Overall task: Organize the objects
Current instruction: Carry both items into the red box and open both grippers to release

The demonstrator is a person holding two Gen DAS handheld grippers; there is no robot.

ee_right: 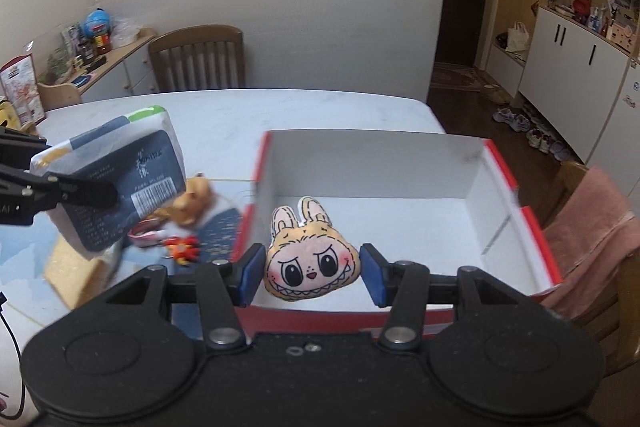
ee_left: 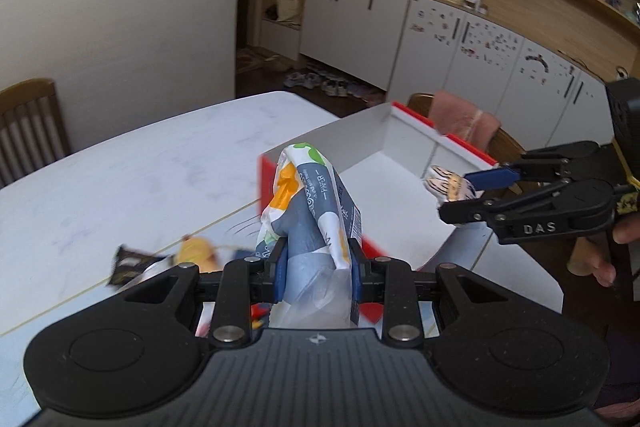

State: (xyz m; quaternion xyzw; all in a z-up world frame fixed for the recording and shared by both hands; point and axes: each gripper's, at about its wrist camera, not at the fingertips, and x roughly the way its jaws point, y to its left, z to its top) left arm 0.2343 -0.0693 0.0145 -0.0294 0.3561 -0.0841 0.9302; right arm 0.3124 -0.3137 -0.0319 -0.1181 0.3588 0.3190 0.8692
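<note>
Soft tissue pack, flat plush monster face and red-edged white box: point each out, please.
Soft tissue pack (ee_left: 308, 195), left wrist view, on its grey printed wrapper.
Flat plush monster face (ee_right: 312, 263), right wrist view, between the eyes.
Red-edged white box (ee_right: 376, 163), right wrist view, on its far inner wall.

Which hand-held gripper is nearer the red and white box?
Right. The right hand-held gripper holds the plush face over the box; the left hand-held gripper, gripping the tissue pack, is beside it.
</note>
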